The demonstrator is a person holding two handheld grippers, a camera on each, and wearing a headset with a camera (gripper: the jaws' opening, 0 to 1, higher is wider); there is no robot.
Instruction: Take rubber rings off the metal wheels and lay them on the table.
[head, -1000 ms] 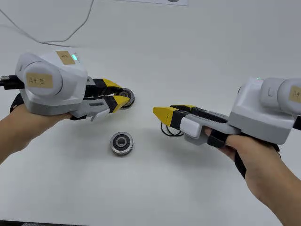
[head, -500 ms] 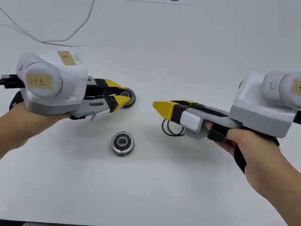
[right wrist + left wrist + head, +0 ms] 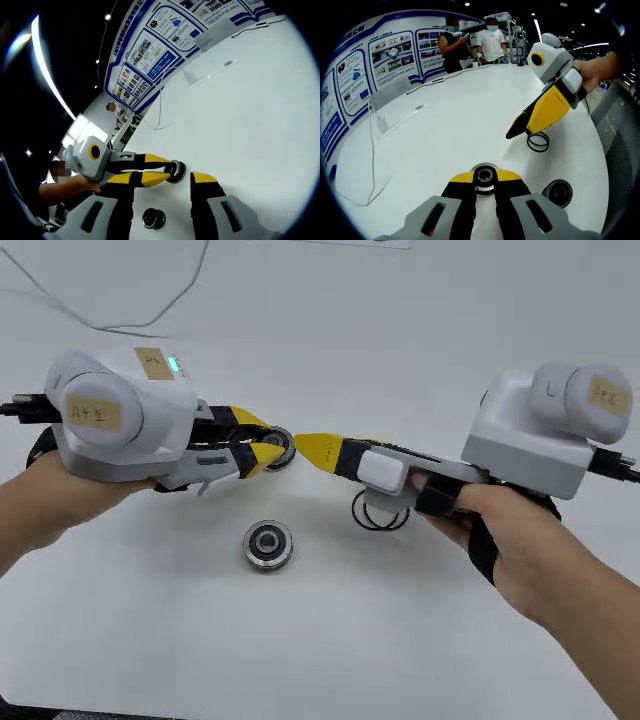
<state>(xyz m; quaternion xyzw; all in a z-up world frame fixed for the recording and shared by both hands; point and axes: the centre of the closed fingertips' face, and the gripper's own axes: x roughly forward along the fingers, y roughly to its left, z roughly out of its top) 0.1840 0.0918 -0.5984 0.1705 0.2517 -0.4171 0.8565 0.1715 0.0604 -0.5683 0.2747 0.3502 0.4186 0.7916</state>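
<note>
The loose wheel (image 3: 268, 544) lies flat on the white table (image 3: 340, 350), and everything here is placed from it. Straight beyond it, the left gripper (image 3: 262, 445) reaches in from the left and stays clamped on a second wheel (image 3: 485, 176), with one yellow-tipped jaw on each side, just as it was a second ago.

The right gripper (image 3: 312, 450) has moved. Half a second ago its yellow tip hung beyond the loose wheel and well to its right, apart from the held wheel. Now it has come leftward and sits just beside that held wheel, only slightly right of the loose one. In the right gripper view its jaws stand apart and hold nothing, with the held wheel ahead of the gap between them.

Black rubber rings (image 3: 380, 515) lie overlapping on the table to the right of the loose wheel. They are partly under the right gripper's body, where they also lay before.
</note>
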